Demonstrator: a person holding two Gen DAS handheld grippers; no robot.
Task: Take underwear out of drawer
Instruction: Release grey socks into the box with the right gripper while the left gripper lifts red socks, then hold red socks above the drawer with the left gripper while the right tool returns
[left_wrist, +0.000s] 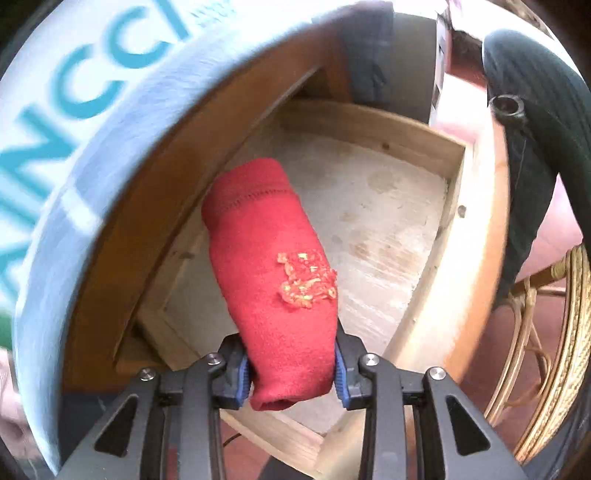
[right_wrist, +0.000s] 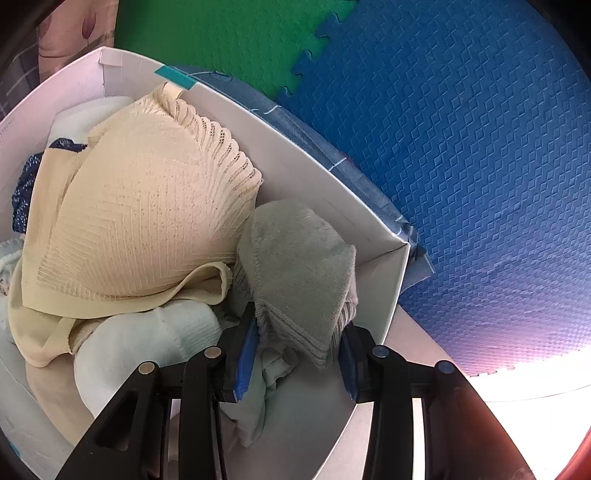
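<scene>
The blue box (left_wrist: 92, 155) is smearing across the left wrist view, its teal lettering running off the top and left edges so the word cannot be read. The red garment (left_wrist: 273, 280) is covering part of the drawer floor (left_wrist: 388, 221), and its lower end is dipping behind the left gripper (left_wrist: 293, 373). On the right, the cream bra (right_wrist: 140, 221) is burying a dark speckled cloth (right_wrist: 26, 184), and the white box (right_wrist: 303, 177) is getting cut off at the bottom edge.
</scene>
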